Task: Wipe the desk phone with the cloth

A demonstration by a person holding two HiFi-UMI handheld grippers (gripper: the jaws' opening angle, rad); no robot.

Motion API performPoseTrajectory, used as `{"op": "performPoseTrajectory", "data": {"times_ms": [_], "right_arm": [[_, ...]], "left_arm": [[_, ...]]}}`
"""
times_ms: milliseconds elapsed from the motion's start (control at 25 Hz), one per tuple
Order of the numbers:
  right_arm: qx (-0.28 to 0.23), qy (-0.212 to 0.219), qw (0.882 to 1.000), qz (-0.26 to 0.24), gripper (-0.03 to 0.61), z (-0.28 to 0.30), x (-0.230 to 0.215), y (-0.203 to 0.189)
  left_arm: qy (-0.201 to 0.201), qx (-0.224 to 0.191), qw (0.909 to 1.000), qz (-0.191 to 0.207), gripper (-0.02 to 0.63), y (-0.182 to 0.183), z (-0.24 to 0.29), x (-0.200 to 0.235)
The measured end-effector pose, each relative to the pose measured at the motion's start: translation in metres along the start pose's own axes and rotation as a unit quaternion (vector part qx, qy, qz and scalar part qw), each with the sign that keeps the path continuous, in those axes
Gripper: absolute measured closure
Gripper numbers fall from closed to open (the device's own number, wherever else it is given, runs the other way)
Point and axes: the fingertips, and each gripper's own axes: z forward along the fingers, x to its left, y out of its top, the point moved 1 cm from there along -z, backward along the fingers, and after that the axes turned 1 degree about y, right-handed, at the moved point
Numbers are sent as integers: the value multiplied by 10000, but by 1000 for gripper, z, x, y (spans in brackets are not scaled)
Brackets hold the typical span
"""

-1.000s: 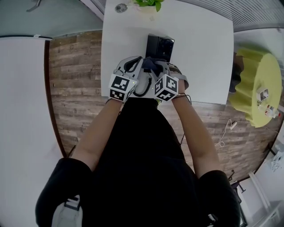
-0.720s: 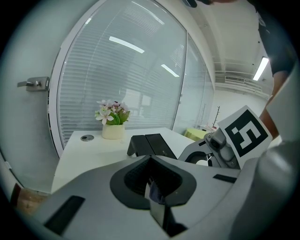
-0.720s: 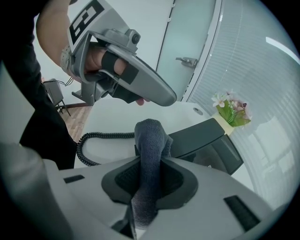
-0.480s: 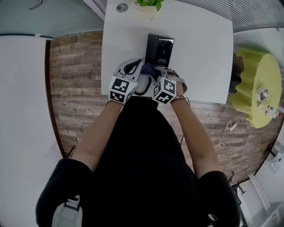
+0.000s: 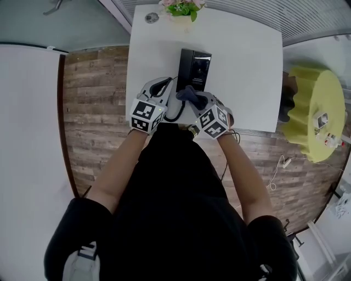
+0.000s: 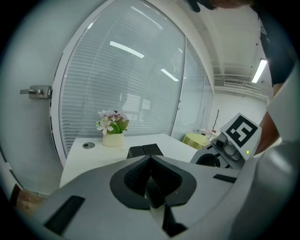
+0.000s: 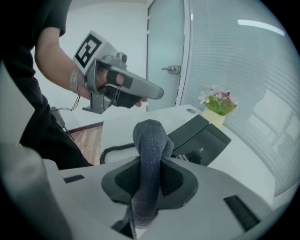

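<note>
Cloth [image 7: 149, 140] pinched in the right gripper [image 7: 151, 183]. The jaws are closed on its lower part, so a rounded grey wad stands out past the tips. Held this way, soft fabric rather than plastic would meet the phone [image 7: 200, 137].

Phone: black, near the middle of the white table [image 5: 247, 66], sloped face toward the person. It sits just ahead of the cloth; whether the two touch cannot be told.

Coiled cord [image 7: 111, 152]: lies on the table on the person's side of the phone, below the cloth.

Left gripper [image 6: 151, 180]: jaws shut together with nothing between them. It hangs just left of the phone's near end, beside the right gripper. It is probably placed there to steady the phone if the wipe pushes it, though it touches nothing now.

Flower pot [image 5: 181, 10]: at the far edge, well apart from the work.

Judged stage: cloth poised at the phone's near end, a wiping stroke about to be laid on.

Next move: lower the wad onto the face and draw it along under light pressure.

Risks: snagging the cord, or sliding the phone across the smooth table.
</note>
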Motion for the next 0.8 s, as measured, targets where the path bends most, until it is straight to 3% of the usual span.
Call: {"op": "performPoseTrajectory", "data": {"times_ms": [200,440,600,800], "right_arm": [[-1151,-257,9905,705,489,-60,-22,43],[-2602,-589,9564,1189,489,-147,-38,90],[-3303,-740,9324,1269,489,-194,-47,117],[-3801,-901,9141,1083,489,-237,-52,144]], "left_arm": [[-126,-270,9995,45,603,37,-14,-15],[-436,-663,9965,250,603,93,-39,-50],[-665,-922,9927,407,603,130,-54,-72],[-893,-1168,9874,590,603,168,-66,-93]]}}
